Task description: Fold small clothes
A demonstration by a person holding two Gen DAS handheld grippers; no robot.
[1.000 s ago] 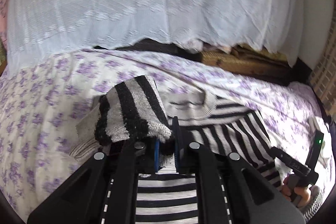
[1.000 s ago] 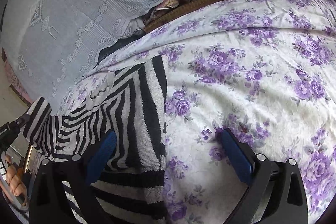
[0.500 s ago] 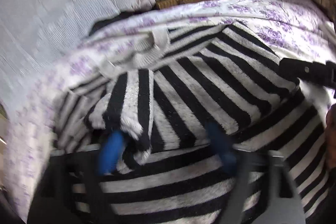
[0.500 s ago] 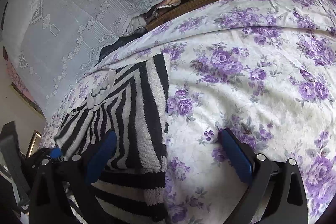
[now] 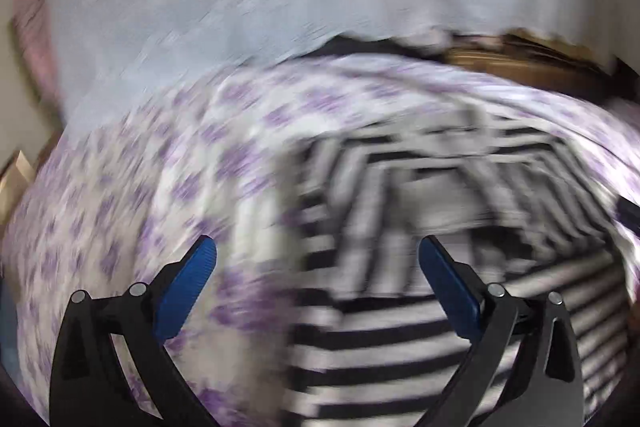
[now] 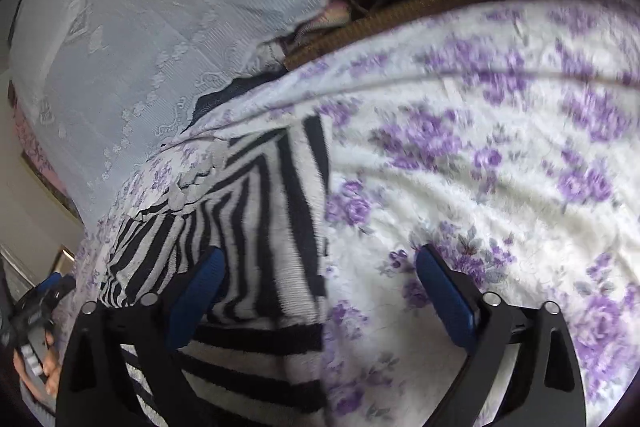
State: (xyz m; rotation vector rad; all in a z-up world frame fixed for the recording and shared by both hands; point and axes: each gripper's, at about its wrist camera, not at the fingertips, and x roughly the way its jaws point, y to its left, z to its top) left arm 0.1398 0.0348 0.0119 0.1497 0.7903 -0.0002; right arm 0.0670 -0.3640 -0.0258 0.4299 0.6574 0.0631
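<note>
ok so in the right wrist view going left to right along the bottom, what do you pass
hand holding the left gripper → striped sweater → purple floral bedspread

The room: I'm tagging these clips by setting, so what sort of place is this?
Probably a bedroom at home. A striped knit sweater lies on a soft purple-flowered bedspread, and a white lace curtain hangs behind it.

The right gripper (image 6: 316, 291) hangs with its blue pads (image 6: 444, 291) wide apart over the right edge of the striped sweater (image 6: 256, 211), which lies flat on the purple-flowered blanket (image 6: 500, 167), white lace curtain (image 6: 160, 27) behind the sweater
</note>
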